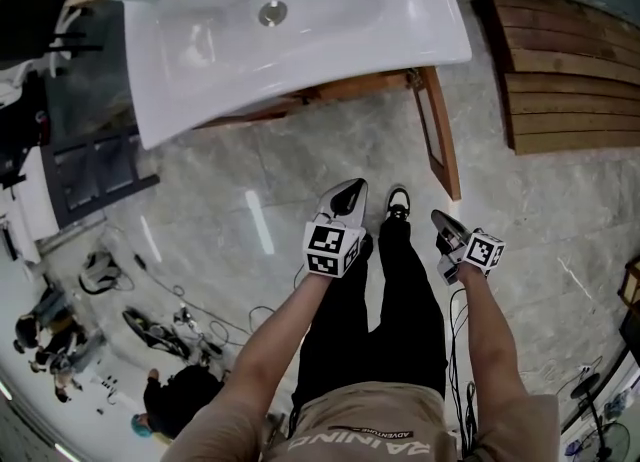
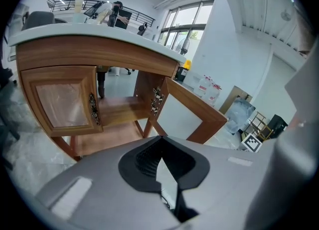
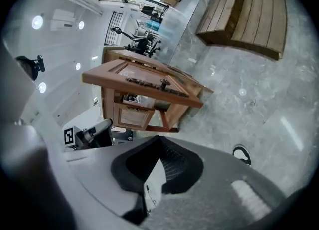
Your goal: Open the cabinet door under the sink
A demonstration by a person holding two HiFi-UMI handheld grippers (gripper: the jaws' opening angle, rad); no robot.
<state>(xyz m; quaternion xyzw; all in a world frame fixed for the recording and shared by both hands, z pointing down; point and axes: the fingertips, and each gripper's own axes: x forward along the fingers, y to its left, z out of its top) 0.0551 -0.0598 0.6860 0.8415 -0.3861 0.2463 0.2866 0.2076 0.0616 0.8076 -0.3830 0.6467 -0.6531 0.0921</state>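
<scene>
The cabinet door (image 1: 441, 135) under the sink (image 1: 350, 10) stood swung wide open, jutting out from the right end of the cabinet (image 2: 75, 59) toward the person. In the left gripper view the same door (image 2: 192, 108) hung out to the right on its hinges, and a bare wooden shelf (image 2: 122, 109) showed through the opening. The other door (image 2: 60, 103), on the left, was closed flat in its frame.

The right tool (image 1: 443, 222) hovered low in front of the open door's free edge, near it but not touching. Its jaws (image 3: 159, 147) were pressed together with nothing between them. The left tool (image 1: 350, 190) hung just beside it, a little further from the door. Its jaws (image 2: 160, 147) were likewise closed on nothing and pointed at the cabinet from a distance.

One shoe (image 1: 397, 202) rested on the grey stone floor (image 1: 300, 170) between the two tools. A slatted wooden platform (image 1: 570, 70) lay on the floor well off to the right of the cabinet.
</scene>
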